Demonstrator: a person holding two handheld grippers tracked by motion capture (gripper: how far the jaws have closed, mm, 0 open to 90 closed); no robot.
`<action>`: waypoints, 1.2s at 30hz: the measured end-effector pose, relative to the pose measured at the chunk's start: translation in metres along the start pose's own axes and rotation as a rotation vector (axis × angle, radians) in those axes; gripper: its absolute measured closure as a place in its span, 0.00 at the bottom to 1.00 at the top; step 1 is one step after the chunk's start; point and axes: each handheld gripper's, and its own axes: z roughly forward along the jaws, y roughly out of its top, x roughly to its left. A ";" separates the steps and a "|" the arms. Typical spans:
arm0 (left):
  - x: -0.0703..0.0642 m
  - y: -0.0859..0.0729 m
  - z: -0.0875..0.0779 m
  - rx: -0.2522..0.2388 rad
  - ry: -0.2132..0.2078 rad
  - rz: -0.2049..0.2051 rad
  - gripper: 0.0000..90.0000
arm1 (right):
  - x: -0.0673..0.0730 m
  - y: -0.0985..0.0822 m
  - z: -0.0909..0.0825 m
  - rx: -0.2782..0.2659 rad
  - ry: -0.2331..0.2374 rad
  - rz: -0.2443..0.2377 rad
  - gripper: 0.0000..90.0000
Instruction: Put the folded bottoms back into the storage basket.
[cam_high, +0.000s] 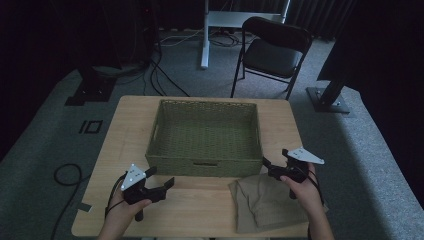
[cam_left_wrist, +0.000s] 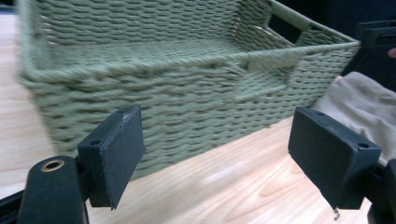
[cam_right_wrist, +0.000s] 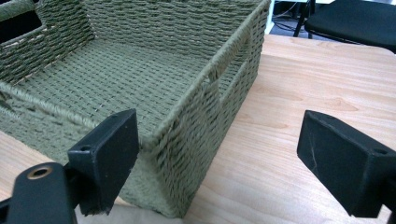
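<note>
So I've got both tongs spread wide with nothing in them. Left tongs hover over bare bench at the near left. Right tongs sit just above the folded tan cloth, which lies near right, touching the green woven basket at the bench's middle.

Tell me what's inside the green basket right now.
Nothing: the basket shows only its bare woven floor, seen from above and from both gripper views. The cloth lies outside on the table. The strip behind the near wall is hidden.
</note>
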 end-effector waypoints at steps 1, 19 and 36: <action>-0.002 -0.001 0.001 0.005 -0.006 0.001 0.21 | 0.000 0.000 0.000 0.000 0.000 0.000 0.14; -0.045 -0.012 0.037 0.066 -0.117 0.043 0.21 | -0.017 -0.028 -0.017 0.025 -0.026 0.029 0.14; -0.088 -0.025 0.080 0.155 -0.202 0.079 0.21 | -0.037 -0.053 -0.038 0.050 -0.053 0.022 0.14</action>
